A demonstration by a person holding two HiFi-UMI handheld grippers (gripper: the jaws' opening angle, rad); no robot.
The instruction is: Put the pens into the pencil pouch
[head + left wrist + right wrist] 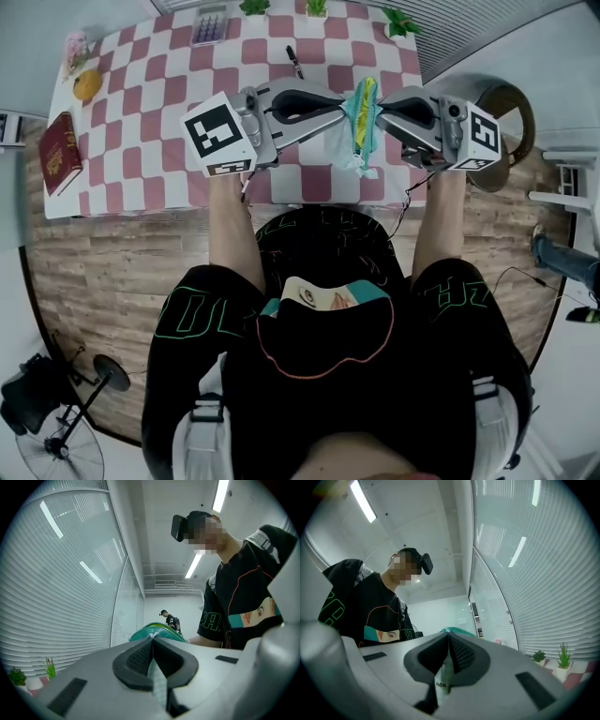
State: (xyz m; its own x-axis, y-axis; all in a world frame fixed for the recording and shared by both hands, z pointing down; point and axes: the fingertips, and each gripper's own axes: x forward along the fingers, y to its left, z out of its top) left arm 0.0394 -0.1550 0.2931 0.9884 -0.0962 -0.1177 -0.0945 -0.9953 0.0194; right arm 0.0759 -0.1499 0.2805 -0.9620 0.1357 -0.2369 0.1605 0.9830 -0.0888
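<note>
Holding the pouch off the table, you have it strung between both grippers. The left gripper is clenched on one edge, with a thin fold of teal fabric pinched between its fingers. The right gripper is likewise clamped on the opposite edge, and a pale tab of the pouch shows below its pads. The body of the pouch sags beneath the two sets of fingertips.

Handling, as judged: the pouch is soft, light and limp. It will fold and close its own mouth unless the two grips draw the opening apart. Hold it at the rim on either side of the opening, not by the body.

The pen lies on the table beyond the fingertips, well apart from them. It looks slim, stiff and liable to roll; take it across the barrel near the middle. Note that neither gripper is free to fetch it.

Count: one pouch, one pen in view, two grippers, both occupied. Whether any pen is already inside the pouch cannot be told.
</note>
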